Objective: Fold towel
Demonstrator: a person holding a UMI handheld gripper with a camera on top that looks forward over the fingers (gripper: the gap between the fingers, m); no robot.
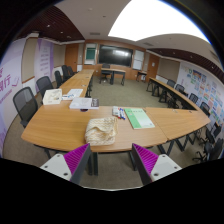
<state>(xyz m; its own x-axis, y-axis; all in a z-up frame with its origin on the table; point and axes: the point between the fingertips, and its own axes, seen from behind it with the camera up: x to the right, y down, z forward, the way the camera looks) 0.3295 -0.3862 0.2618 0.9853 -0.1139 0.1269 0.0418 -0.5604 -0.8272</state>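
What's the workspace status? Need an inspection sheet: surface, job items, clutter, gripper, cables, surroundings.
Surface: long wooden table, mostly bare at the near end.
Job's things: cream towel, bunched in a heap near the table's near edge, just beyond the fingers, not yet folded.
Clutter: green sheet and papers further back.
Gripper: gripper open, holding nothing, short of the table edge.
Cables: nothing seen.
Surroundings: meeting room, black chairs along the tables, dark screen on the far wall.

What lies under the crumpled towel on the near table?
The towel rests directly on the wooden table, ahead of the open gripper. Anything beneath its folds is covered.
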